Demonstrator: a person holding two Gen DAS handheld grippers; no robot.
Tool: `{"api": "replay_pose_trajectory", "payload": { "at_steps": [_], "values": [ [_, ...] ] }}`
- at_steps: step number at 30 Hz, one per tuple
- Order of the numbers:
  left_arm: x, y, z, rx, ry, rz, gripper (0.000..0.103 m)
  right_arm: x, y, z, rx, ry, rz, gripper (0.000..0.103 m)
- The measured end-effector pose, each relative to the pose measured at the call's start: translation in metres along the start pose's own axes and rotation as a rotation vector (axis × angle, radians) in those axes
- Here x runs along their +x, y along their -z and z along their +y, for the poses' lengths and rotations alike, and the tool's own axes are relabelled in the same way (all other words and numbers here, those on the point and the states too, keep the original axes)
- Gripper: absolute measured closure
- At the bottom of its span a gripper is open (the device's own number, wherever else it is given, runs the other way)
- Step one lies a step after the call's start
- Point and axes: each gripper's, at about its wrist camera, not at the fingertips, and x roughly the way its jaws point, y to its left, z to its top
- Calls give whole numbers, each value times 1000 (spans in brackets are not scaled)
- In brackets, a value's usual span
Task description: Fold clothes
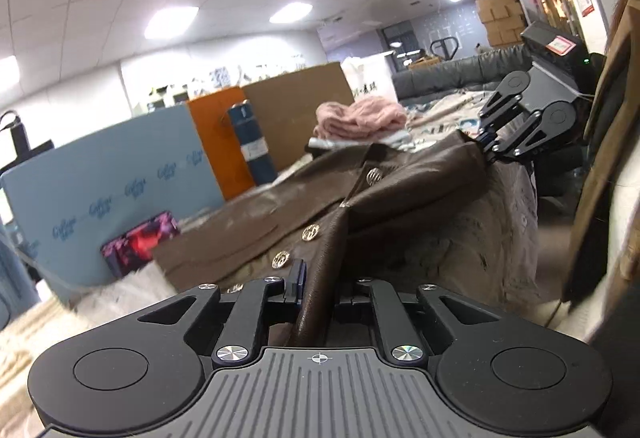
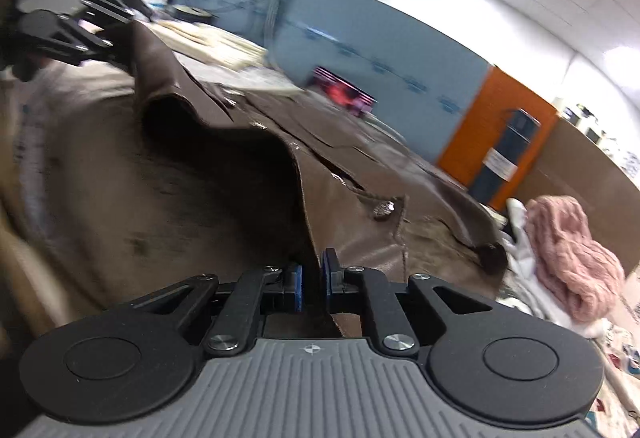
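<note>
A brown leather jacket with round metal buttons lies spread over the cloth-covered surface, one flap lifted between my two grippers. My left gripper is shut on the flap's near edge, the leather running down between its blue pads. In the left wrist view my right gripper pinches the flap's far corner. In the right wrist view the jacket stretches ahead, my right gripper is shut on its edge, and my left gripper holds the other end at the upper left.
A pink knitted garment lies on white clothes beyond the jacket. A blue panel, an orange board, a dark blue cylinder and a brown board stand behind. A person in a tan coat is at the right.
</note>
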Motion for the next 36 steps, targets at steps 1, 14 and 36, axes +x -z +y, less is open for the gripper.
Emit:
{"api": "replay_pose_trajectory", "payload": {
  "at_steps": [1, 14, 36],
  "values": [
    [3, 3, -1, 8, 6, 34, 84, 0, 1, 4, 3, -4, 11, 85],
    [-29, 13, 58, -140, -282, 53, 14, -32, 7, -66, 340, -48, -259, 21],
    [197, -37, 94, 319, 30, 295, 68, 141, 20, -228, 1025, 22, -198, 9]
  ]
}}
